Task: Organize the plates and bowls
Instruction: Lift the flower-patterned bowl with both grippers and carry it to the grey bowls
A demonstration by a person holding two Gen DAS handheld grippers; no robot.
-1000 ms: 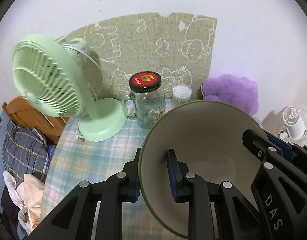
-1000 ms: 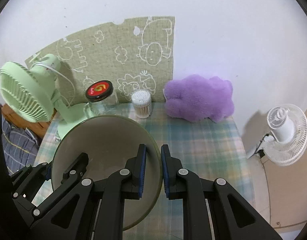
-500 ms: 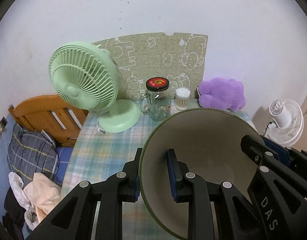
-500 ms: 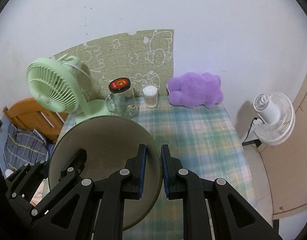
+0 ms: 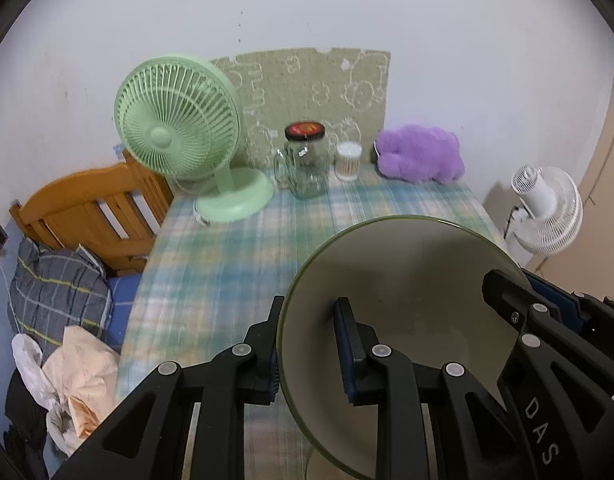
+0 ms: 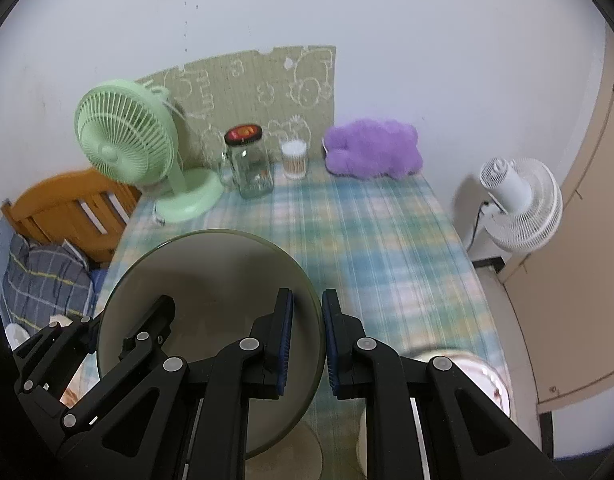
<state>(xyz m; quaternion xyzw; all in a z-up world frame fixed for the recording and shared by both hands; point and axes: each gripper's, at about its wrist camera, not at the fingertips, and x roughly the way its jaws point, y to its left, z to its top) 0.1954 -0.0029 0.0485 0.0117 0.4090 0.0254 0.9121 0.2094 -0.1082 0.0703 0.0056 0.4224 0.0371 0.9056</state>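
Checked cloth covers the table (image 5: 235, 264) ahead of the left gripper (image 5: 307, 344), whose two fingers clamp the near-left rim of a green-edged bowl (image 5: 407, 280), held up off the cloth and tilted. Farther ahead, against the wall, stand a green fan (image 5: 179, 140), a glass jar (image 5: 307, 164), a cotton-swab tub (image 5: 348, 161) and a purple plush (image 5: 421, 158).

From the right wrist view, the right gripper (image 6: 307, 340) is closed on the bowl's opposite rim, one pad inside and one outside. Just right of its fingers, low on the cloth, lies the edge of a pale dish (image 6: 487, 380), partly hidden; below the bowl something round and beige shows, too obscured to name.

Judging by this, sorting is midway: the bowl is in transit, not yet set down, with at least that dish left to arrange.
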